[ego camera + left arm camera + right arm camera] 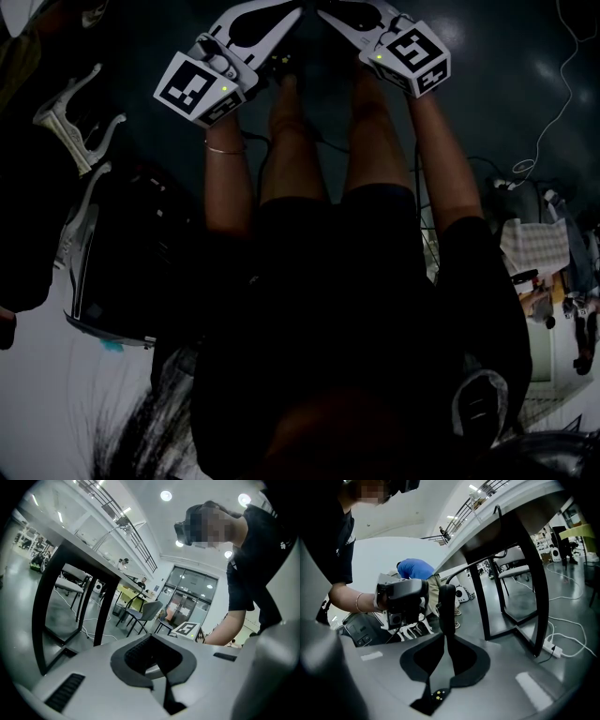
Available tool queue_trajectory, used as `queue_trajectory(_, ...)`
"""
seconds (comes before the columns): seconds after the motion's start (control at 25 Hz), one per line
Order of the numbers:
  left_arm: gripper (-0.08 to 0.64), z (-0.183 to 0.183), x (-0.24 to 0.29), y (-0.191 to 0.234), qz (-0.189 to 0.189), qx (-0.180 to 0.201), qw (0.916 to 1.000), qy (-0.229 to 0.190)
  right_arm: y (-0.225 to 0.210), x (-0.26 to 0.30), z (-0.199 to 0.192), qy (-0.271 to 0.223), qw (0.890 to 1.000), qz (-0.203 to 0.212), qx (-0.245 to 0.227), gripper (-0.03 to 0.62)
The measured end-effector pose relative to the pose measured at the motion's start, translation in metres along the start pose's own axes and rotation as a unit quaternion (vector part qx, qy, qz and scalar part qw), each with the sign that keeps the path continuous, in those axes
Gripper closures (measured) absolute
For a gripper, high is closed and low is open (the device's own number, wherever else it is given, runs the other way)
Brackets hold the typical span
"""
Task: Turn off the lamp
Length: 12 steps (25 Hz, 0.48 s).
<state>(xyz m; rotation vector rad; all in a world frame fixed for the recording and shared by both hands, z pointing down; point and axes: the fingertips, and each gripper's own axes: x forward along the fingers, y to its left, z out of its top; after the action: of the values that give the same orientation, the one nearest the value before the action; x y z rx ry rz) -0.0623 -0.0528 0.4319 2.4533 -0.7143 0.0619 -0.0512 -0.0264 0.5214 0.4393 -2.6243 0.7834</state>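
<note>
No lamp shows in any view. In the dim head view I look down on the person's legs, with both grippers held out above the knees and their tips close together. The left gripper point(281, 21) has its marker cube point(199, 89) at the wrist. The right gripper point(330, 13) carries its cube point(414, 58). The left gripper point(151, 654) has its jaws together with nothing between them. The right gripper point(446, 605) is also shut and empty, and it points at the left gripper's body point(402, 601), held by a hand with a bracelet.
A table with black legs point(534, 588) stands close by, and the same table point(51, 597) also appears in the left gripper view. A power strip point(553, 650) with white cable lies on the floor. Chairs point(143, 613) stand beyond. A dark case point(117, 272) sits at the person's left.
</note>
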Motion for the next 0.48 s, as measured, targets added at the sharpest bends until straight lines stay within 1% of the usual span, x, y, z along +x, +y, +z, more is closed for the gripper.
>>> queue_trajectory(0.12, 0.554, -0.004, 0.0, 0.002, 0.003, -0.002, 1.0, 0.006, -0.005, 0.003, -0.008, -0.001, 1.0, -0.005, 0.013, 0.563)
queue_trajectory(0.24, 0.554, -0.003, -0.001, 0.002, 0.006, -0.006, 1.0, -0.001, -0.012, 0.006, -0.014, -0.007, 1.0, -0.011, 0.022, 0.563)
queue_trajectory(0.36, 0.554, -0.002, -0.003, 0.006, 0.017, -0.008, 0.9998, -0.001, -0.023, 0.01, -0.021, -0.008, 0.999, -0.031, 0.023, 0.563)
queue_trajectory(0.48, 0.554, -0.009, -0.001, 0.006, 0.014, -0.007, 0.9999, -0.003, -0.035, 0.012, -0.036, -0.007, 0.998, -0.046, 0.033, 0.563)
